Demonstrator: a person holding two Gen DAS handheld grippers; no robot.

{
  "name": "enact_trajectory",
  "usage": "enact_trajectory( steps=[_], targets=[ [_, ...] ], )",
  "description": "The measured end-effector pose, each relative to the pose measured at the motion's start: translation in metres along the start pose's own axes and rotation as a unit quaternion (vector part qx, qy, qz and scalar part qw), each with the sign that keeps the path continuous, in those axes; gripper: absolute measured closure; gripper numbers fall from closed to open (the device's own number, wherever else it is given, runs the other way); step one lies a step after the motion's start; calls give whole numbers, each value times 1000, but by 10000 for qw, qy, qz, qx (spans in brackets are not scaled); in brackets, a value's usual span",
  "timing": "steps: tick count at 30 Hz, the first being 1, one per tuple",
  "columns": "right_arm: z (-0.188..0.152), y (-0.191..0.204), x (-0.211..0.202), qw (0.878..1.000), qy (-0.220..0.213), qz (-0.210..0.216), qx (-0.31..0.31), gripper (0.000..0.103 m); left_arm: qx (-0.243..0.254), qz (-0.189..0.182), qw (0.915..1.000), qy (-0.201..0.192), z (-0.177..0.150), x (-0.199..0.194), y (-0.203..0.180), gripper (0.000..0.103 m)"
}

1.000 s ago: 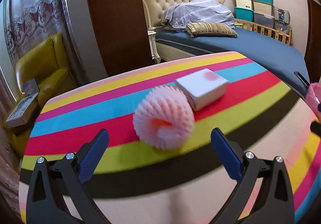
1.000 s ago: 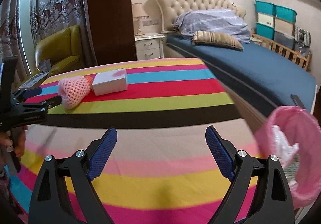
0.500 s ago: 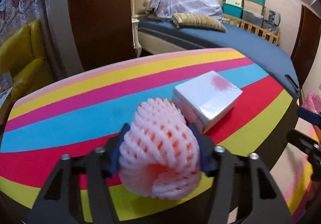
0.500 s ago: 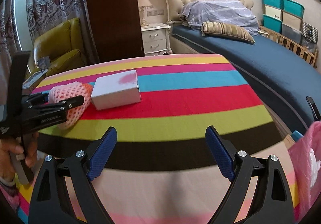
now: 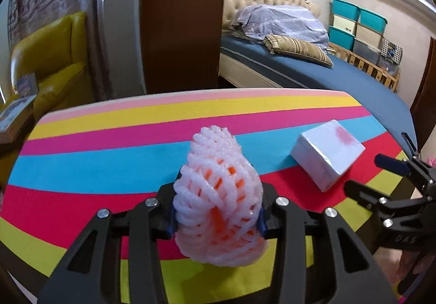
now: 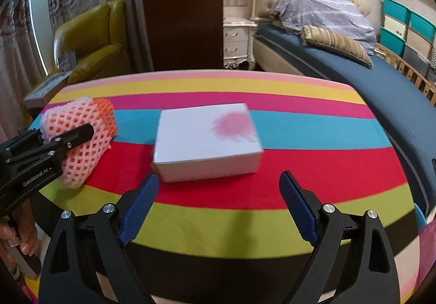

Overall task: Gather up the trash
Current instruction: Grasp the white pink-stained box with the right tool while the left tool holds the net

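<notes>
A pink foam fruit net (image 5: 220,200) is squeezed between the blue pads of my left gripper (image 5: 216,218), a little above the striped table (image 5: 109,146). It also shows in the right wrist view (image 6: 79,140), held by the left gripper (image 6: 54,146). A white box with a pink stain (image 6: 207,140) lies on the table just ahead of my right gripper (image 6: 218,206), which is open and empty. The box (image 5: 327,158) lies to the right of the net, and the right gripper (image 5: 381,181) shows at the right edge.
A bed with blue cover (image 6: 368,69) stands beyond the table at right, a yellow armchair (image 6: 90,42) at left, a white nightstand (image 6: 237,39) behind. A pink edge of the bin (image 6: 427,244) shows at lower right. Teal storage boxes (image 5: 357,20) stand at the far wall.
My left gripper closed on the foam net and lifted it slightly. My right gripper moved forward to the white box, still open.
</notes>
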State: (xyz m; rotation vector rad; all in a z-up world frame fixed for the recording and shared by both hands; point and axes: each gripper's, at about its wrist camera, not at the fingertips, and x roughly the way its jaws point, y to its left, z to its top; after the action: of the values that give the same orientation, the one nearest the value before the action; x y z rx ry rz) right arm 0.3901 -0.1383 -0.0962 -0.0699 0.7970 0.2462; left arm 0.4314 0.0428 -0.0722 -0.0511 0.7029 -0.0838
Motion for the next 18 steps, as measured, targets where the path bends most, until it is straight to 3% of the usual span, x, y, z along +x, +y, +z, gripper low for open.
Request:
enact_trajectory(
  steps=[10, 18],
  targets=[
    [13, 14, 19, 9996, 155, -249, -3, 18, -132, 7, 9999, -41, 2, -1, 5, 62],
    [26, 10, 39, 9976, 434, -59, -539, 18, -211, -33, 9998, -28, 0, 0, 11, 61]
  ],
)
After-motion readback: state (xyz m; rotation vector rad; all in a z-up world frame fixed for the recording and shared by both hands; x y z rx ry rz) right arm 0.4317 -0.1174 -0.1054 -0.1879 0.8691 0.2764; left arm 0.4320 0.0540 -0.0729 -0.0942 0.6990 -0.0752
